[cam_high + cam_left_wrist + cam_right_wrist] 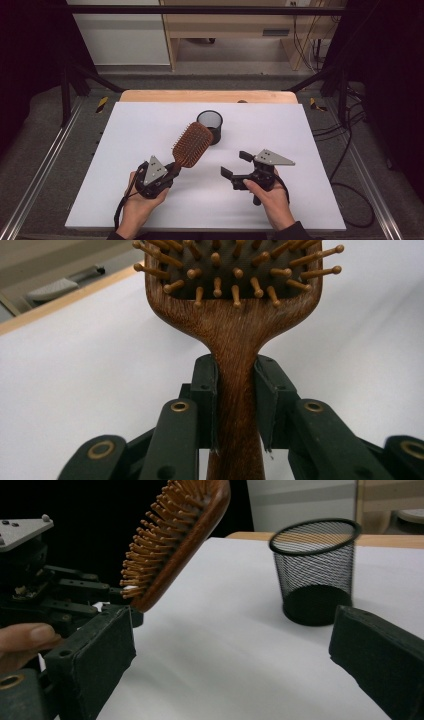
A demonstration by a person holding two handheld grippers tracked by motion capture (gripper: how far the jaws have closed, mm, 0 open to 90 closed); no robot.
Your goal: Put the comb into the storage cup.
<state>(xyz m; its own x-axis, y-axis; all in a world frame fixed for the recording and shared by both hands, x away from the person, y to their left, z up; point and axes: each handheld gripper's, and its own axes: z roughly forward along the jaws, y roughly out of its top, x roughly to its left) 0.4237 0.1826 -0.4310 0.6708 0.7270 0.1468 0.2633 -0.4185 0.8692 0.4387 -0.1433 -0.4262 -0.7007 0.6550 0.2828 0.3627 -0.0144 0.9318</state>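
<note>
Hairbrush (192,145), wooden paddle type, clamped by handle in left gripper (171,169), head raised off white table (150,125), angled toward black mesh cup (210,125). Left gripper view: jaws pinch handle from both sides, top of brush head cut off, handle end hidden below frame. Right gripper (234,164) jaws spread wide, holding nothing, hovers near table's front. Cup inside too dark to make out.

White table cover (150,125); wooden edge (207,96) behind; cables (350,150) on floor, perhaps carpeted.
</note>
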